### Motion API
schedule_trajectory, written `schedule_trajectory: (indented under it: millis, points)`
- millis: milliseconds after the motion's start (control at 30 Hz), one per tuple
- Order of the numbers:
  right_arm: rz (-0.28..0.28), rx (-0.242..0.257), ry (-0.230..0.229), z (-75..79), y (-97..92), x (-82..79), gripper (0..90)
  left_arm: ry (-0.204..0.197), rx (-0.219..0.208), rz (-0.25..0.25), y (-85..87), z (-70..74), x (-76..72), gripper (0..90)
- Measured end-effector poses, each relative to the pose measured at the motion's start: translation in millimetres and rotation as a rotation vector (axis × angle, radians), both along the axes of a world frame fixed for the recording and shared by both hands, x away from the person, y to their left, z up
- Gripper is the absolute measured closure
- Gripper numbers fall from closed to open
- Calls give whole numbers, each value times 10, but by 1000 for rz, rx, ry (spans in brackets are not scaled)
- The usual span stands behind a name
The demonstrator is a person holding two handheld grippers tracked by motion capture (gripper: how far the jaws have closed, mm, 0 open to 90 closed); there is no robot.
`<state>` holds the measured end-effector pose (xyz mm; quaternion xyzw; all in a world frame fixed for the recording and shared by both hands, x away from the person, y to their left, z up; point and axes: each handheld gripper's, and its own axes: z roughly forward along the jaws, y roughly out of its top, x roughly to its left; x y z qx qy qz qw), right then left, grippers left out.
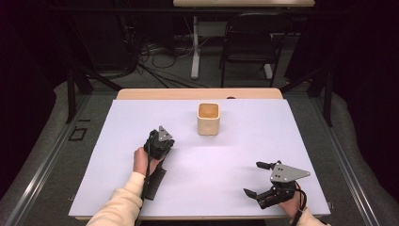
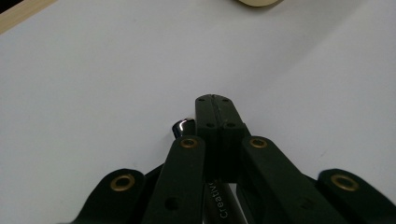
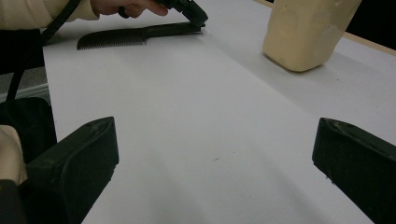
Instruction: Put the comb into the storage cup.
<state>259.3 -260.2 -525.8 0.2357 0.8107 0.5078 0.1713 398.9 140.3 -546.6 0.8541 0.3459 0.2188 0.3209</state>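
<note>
- White board covers the wooden tabletop [image 1: 141, 93]; behind it a dim room with cables and a dark chair.
- Nearest, by the board's near right corner, the right gripper [image 1: 256, 179] rests with jaws spread wide, nothing between them.
- Left of centre, the left gripper [image 1: 157, 145] has its jaws pressed together on the handle end of a flat black plastic comb [image 1: 154, 181], whose teeth trail back toward the near edge.
- In the left gripper view, white lettering on a dark part below the jaws reads "Creativ"; the rest is hidden.
- Farther on, toward the far edge, a cream square-sided cup [image 1: 208, 118] stands upright, seemingly empty.
- Judgement: the comb is grasped but not yet lifted; carrying it to the cup probably remains.
</note>
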Motion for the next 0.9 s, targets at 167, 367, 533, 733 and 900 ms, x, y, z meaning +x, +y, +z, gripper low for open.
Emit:
schedule_trajectory:
  millis: [167,367,533,733,900]
  points:
    - [2,-5,-1,1,4,4,4,9,12,8,13,-16,12,900]
    - [-5,-3,3,4,-6,-9,5,25,16,11,35,-19,24,900]
    - [3,-7,1,1,6,1,5,28,24,36,74,-17,28,900]
    - [-4,-6,2,2,-2,-1,5,37,36,52,98,-23,30,900]
    - [1,-9,1,5,3,2,5,41,57,56,113,-24,12,900]
